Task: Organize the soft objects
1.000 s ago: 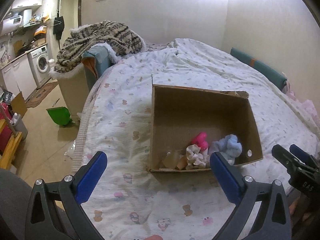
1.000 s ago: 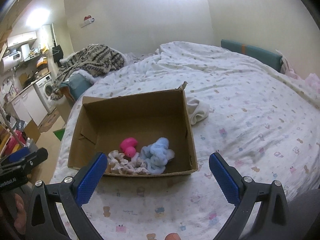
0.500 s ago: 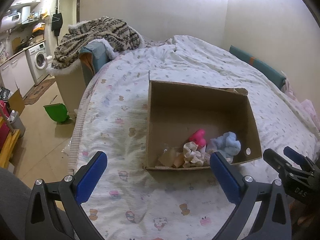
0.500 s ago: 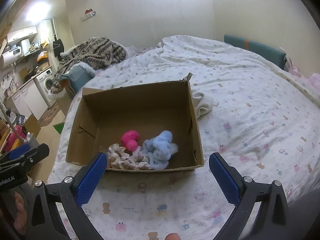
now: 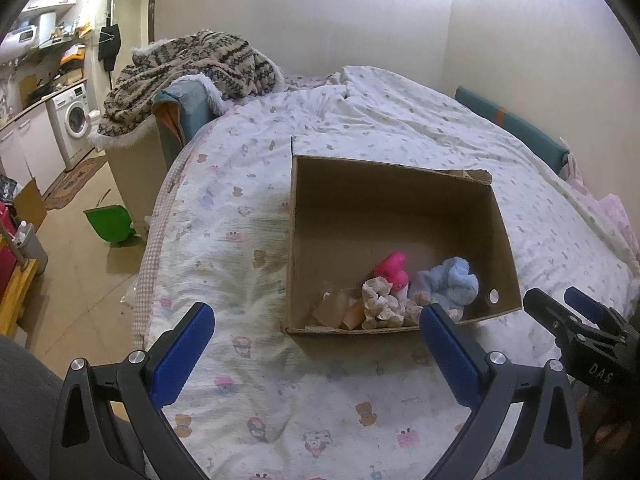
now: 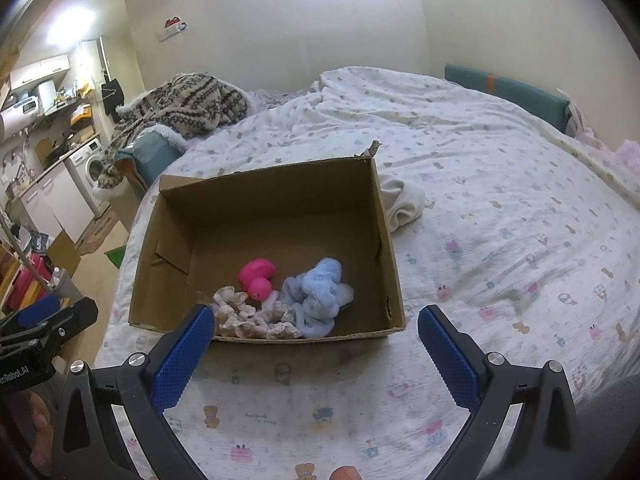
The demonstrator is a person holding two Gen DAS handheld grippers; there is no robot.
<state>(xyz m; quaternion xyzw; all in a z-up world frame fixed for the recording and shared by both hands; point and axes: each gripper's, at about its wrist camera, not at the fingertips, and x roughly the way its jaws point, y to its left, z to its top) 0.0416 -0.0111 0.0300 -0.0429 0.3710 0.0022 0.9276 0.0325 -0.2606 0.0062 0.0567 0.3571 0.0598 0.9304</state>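
The near wall of the open brown cardboard box (image 5: 394,216) cuts off the bottoms of the soft things piled against it, and in the left wrist view a blue pad of the left hand-held gripper (image 5: 316,326) covers part of that pile. A tan, crumpled something in the box's near left corner (image 5: 334,308) is too unclear to name. The box sits on the bed with the white cartoon-print cover (image 5: 248,216).

Inside it, toward the near side, lie a bright pink rounded soft toy (image 6: 257,274), a fluffy light blue plush piece (image 6: 318,294) and a beige ruffled fabric piece (image 6: 250,318), all bunched together and touching.

Only the right wrist view shows a white folded cloth (image 6: 402,204) on the bed, just beside the box's right wall; the box hides it from the left camera. Only the left wrist view shows the green dustpan (image 5: 110,222) on the floor and the tan item in the corner.

Both tools hover above the bed in front of the box, pointing toward it. The left hand-held gripper has its blue pads spread wide with nothing between them. The right hand-held gripper (image 6: 316,330) is likewise spread wide and empty. Each appears at the edge of the other's view.
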